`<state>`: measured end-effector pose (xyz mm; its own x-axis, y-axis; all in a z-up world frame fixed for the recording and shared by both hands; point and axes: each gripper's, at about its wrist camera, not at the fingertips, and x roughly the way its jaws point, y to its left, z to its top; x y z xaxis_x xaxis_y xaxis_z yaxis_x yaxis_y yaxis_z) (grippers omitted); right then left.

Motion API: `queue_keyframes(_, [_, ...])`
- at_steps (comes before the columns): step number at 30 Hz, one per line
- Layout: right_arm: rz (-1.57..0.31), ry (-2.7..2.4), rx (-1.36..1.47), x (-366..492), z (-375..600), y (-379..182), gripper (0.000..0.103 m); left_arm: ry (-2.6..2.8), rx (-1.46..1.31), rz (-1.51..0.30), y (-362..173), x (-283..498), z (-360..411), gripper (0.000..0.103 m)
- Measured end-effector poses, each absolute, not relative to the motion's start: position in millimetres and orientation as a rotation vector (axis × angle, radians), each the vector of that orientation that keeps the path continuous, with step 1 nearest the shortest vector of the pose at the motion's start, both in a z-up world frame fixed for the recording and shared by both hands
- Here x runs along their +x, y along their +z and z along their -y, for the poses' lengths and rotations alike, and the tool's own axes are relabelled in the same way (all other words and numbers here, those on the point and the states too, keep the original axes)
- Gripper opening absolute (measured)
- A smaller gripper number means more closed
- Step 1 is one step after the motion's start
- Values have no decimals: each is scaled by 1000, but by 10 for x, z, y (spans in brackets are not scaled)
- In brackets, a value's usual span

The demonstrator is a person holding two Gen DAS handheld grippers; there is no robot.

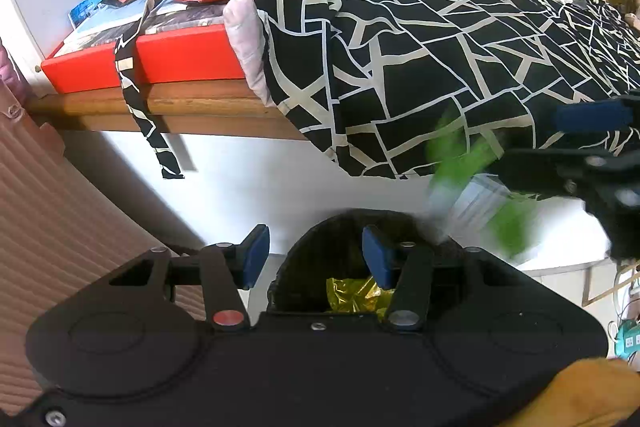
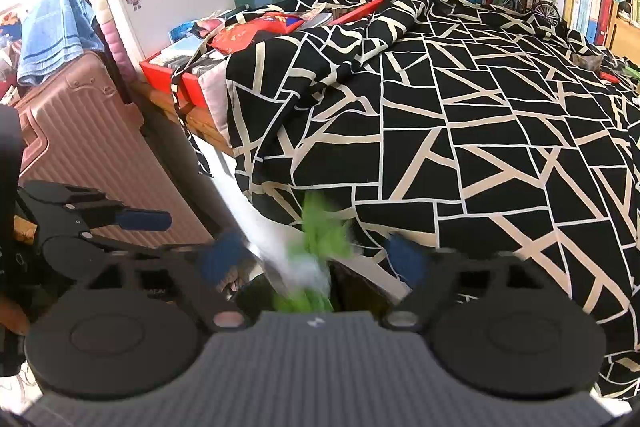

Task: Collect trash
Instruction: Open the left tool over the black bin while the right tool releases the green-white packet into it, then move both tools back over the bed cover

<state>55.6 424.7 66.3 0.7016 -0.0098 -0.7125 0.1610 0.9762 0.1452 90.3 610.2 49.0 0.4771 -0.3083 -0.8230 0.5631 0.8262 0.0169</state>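
From the left wrist, the left gripper (image 1: 316, 257) hangs with fingers apart over a round black bin (image 1: 316, 239) holding crumpled yellow foil (image 1: 356, 293); a blurred green-and-white wrapper (image 1: 460, 179) is in the air at its right. From the right wrist, the right gripper (image 2: 316, 261) has fingers spread, and the wrapper (image 2: 316, 251) between them looks loose, perhaps touching neither, near the black-and-cream patterned cloth (image 2: 460, 115).

Blurred green-white wrapper (image 1: 460, 179) mid-air above black bin (image 1: 304, 267).

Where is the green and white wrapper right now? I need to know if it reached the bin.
The green and white wrapper is blurred in mid-air between the open right tool's fingers, just above the dark bin, below the patterned cloth's edge.
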Motion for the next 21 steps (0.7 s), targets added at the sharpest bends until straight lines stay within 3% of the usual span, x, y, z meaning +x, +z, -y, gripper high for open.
queue_keyframes(9, [-781,-141,226,558,-4180,681,98,-544,303,-924,520,935,-6099,52])
queue_keyframes(11, [-774,-153,224,538,-4164,719,103,-541,293,-921,590,940,-6108,61])
queue_keyframes(15, [-747,-159,215,480,-4106,932,103,-575,270,-880,857,942,-6126,69])
queue_keyframes(17, [-726,-162,221,455,-4059,1071,103,-593,274,-851,1037,948,-6110,82])
queue_keyframes(21, [-677,-175,222,393,-3952,1415,103,-660,244,-819,1437,983,-6066,85])
